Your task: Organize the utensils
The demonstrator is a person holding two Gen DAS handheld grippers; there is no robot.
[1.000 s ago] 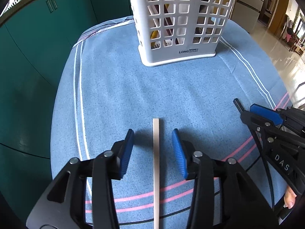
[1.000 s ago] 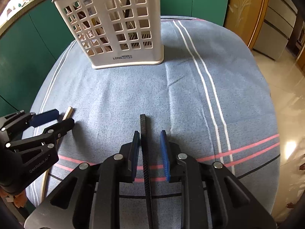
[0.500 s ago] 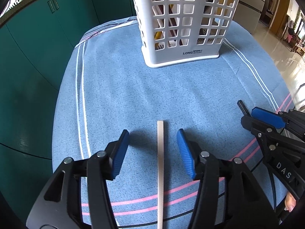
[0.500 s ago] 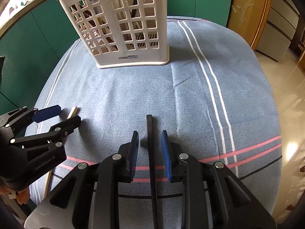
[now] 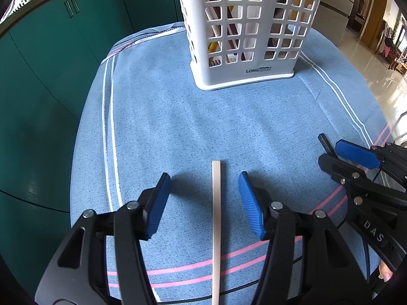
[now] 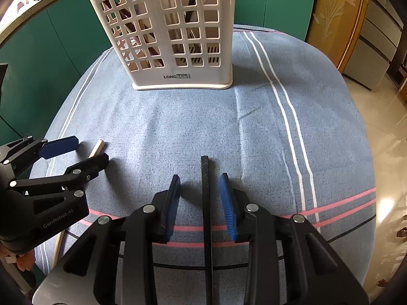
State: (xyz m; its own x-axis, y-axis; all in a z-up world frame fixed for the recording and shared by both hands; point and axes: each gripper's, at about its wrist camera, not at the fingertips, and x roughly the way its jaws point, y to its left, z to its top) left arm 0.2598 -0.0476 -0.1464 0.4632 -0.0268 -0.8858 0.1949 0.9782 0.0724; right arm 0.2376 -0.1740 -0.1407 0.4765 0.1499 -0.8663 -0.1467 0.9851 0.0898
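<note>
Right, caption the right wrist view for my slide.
Right gripper open around a black chopstick lying on the blue cloth, white basket beyond.

Pale chopstick (image 5: 216, 218) on blue cloth (image 5: 178, 127) between the left gripper (image 5: 203, 198)'s just-widened jaws.

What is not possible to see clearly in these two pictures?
- Pale stick: near end cut off by the bottom edge, left wrist view.
- Black stick: near end runs under the gripper body, right wrist view.
- Basket: top cut off in both views; contents only glimpsed through the holes.
- Person: only a fingertip shows, at the edge.
</note>
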